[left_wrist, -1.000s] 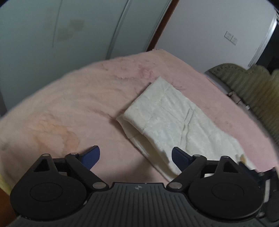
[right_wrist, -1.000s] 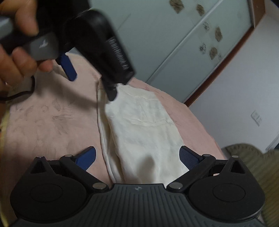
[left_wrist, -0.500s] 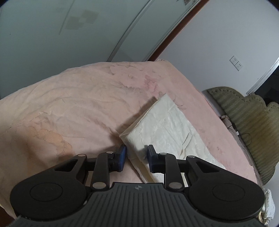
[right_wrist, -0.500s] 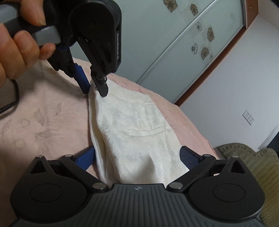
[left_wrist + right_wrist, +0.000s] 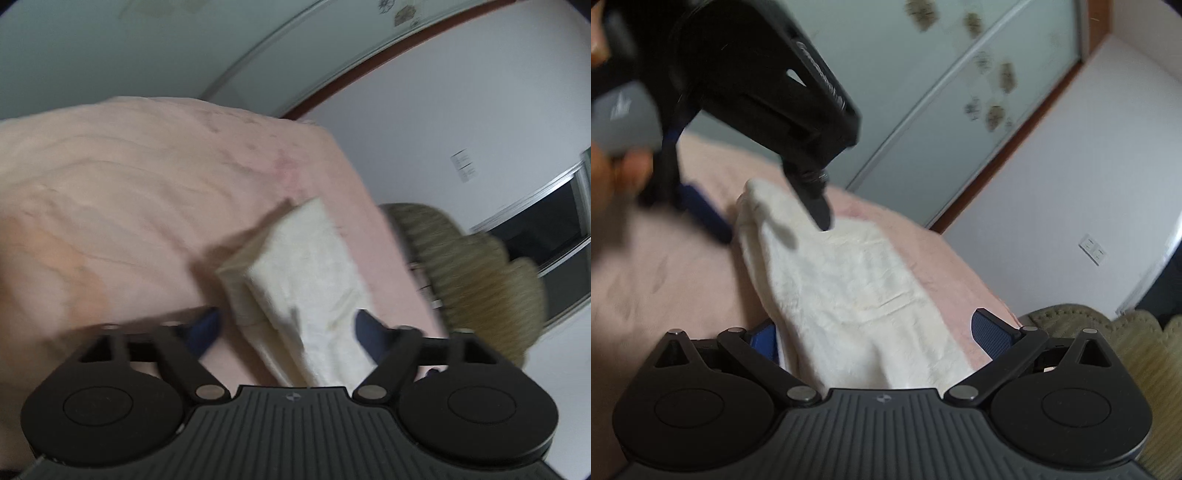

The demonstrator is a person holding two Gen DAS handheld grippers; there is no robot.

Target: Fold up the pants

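The cream-white pants (image 5: 306,280) lie folded into a long strip on the pink bed cover (image 5: 129,206). My left gripper (image 5: 288,328) is open, its blue fingertips on either side of the strip's near part; the view is blurred. In the right wrist view the pants (image 5: 849,295) run away from my right gripper (image 5: 875,332), which is open and straddles their near end. The left gripper (image 5: 772,225) shows there too, open above the pants' far end, one blue finger (image 5: 705,214) beside the cloth.
An olive wicker chair (image 5: 472,280) stands right of the bed and shows in the right wrist view (image 5: 1108,332). Glass wardrobe doors (image 5: 960,110) and a white wall with a socket (image 5: 1092,252) are behind the bed. A hand (image 5: 613,173) holds the left gripper.
My left gripper, nearly shut at the pants' corner half a second ago, has opened wide and is moving, blurred. The right gripper stays open over the near end.
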